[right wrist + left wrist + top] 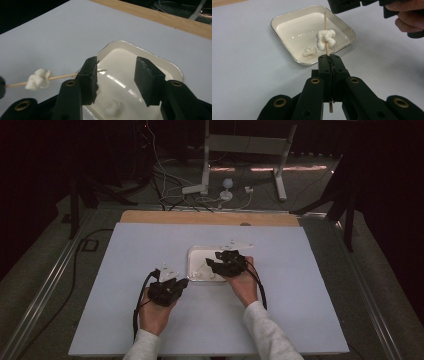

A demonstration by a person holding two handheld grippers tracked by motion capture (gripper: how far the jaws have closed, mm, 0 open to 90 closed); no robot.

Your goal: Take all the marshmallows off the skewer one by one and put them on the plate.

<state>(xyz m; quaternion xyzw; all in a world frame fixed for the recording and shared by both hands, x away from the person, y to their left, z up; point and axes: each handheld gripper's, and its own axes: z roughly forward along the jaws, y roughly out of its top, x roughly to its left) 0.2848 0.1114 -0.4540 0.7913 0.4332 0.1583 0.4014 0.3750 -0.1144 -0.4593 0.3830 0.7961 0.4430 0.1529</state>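
My left gripper (pixel 329 58) is shut on a thin wooden skewer (pixel 325 23) that points up over a square white tray (pixel 287 40). A white puffy piece (pixel 325 39) is threaded on the skewer just above the jaws. A second white piece (pixel 310 51) lies loose in the tray. In the right gripper view, my right gripper (pixel 117 72) stands open over the tray (pixel 172 66). The skewer (pixel 62 76) with its threaded piece (pixel 38 79) reaches in from the left, and its tip shows just inside the left jaw without being pressed. From above, the left gripper (pixel 182 281) sits left of the tray (pixel 192 252) and the right gripper (pixel 212 261) over it.
The tray rests mid-way on a white board (pixel 125 250) laid on a wooden table (pixel 150 216). Cables and a metal stand (pixel 240 150) lie on the floor beyond the far edge. Dark surroundings flank both sides.
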